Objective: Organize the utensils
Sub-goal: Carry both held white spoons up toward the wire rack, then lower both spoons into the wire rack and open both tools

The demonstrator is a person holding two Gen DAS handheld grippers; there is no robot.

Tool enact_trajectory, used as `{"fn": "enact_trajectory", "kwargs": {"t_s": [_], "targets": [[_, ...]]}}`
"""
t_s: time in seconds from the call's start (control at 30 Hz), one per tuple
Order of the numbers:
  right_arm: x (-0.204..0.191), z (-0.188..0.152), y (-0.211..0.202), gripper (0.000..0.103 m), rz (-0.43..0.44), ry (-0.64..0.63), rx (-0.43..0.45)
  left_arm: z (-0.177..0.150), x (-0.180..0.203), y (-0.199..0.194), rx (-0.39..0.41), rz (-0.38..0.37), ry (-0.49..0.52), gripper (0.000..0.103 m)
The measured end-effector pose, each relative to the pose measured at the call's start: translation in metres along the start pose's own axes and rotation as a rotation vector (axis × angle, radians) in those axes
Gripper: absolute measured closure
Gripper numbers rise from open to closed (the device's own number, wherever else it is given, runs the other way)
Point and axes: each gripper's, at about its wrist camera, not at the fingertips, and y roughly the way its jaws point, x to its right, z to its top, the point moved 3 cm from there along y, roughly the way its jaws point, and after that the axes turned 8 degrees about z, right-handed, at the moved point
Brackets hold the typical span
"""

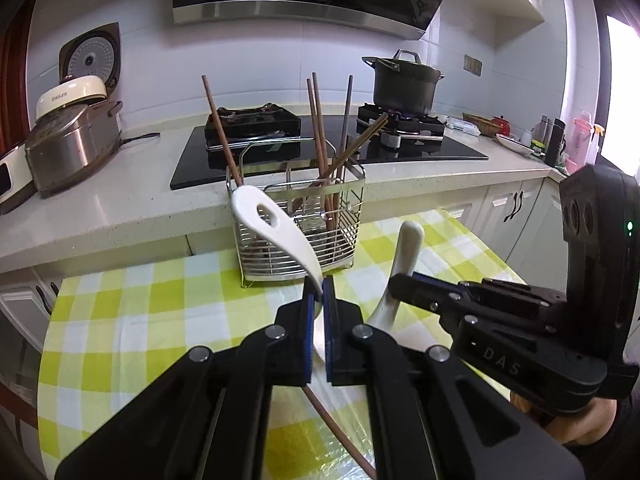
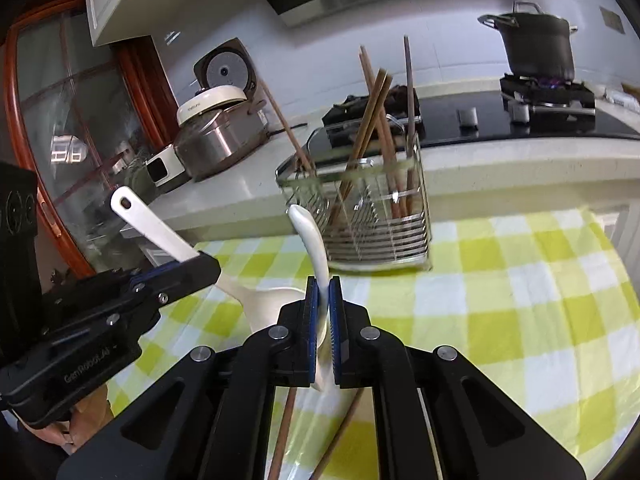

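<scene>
Utensils, two in hand: left gripper (image 1: 319,300) has its blue-padded fingers (image 1: 308,320) clamped on a flat white plastic rice paddle with a slotted handle (image 1: 276,228), handle end tipped up toward the holder; right gripper (image 2: 325,300) has its fingers nipped on the neck of a white ceramic soup spoon (image 2: 310,236), handle raised. Both pieces ride above the green-and-white checked cloth (image 2: 500,300) on the bench, just short of the wire-frame steel utensil holder (image 1: 300,224), which already carries several brown wooden chopsticks (image 1: 320,128) leaning at angles. Loose brown chopsticks (image 2: 284,432) lie on the cloth below the right gripper. Judged step: delivery into the holder. Advice: take one piece at a time, lift above the rim, choose a gap clear of the leaning chopsticks, lower before letting go, and keep the two grippers apart
</scene>
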Motion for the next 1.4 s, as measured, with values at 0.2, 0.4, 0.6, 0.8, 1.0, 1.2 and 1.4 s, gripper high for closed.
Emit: {"fn": "enact_trajectory", "kwargs": {"t_s": [0.2,0.4,0.6,0.8,1.0,1.2,1.4], "targets": [[0.0,0.003,-0.001,0.096,-0.04,-0.025,0.005,0.001,-0.003,-0.003,0.006,0.01,0.021,0.099],[0.006,0.032,-0.008,0.096,-0.072,-0.036,0.048,0.022,-0.004,-0.007,0.037,0.021,0.058,0.099],[0.017,0.066,-0.013,0.096,-0.097,-0.036,0.081,0.056,-0.008,-0.014,0.076,0.056,0.108,0.099],[0.039,0.098,-0.017,0.096,-0.137,-0.012,0.108,0.103,-0.019,-0.017,0.111,0.087,0.124,0.099],[0.04,0.14,-0.013,0.096,-0.157,-0.051,0.145,0.148,-0.028,-0.001,0.11,0.093,0.112,0.099],[0.036,0.171,0.002,0.096,-0.163,-0.084,0.158,0.178,-0.03,0.029,0.093,0.121,0.126,0.099],[0.035,0.172,0.03,0.096,-0.129,-0.081,0.122,0.175,-0.033,0.062,0.048,0.112,0.119,0.099]]}}
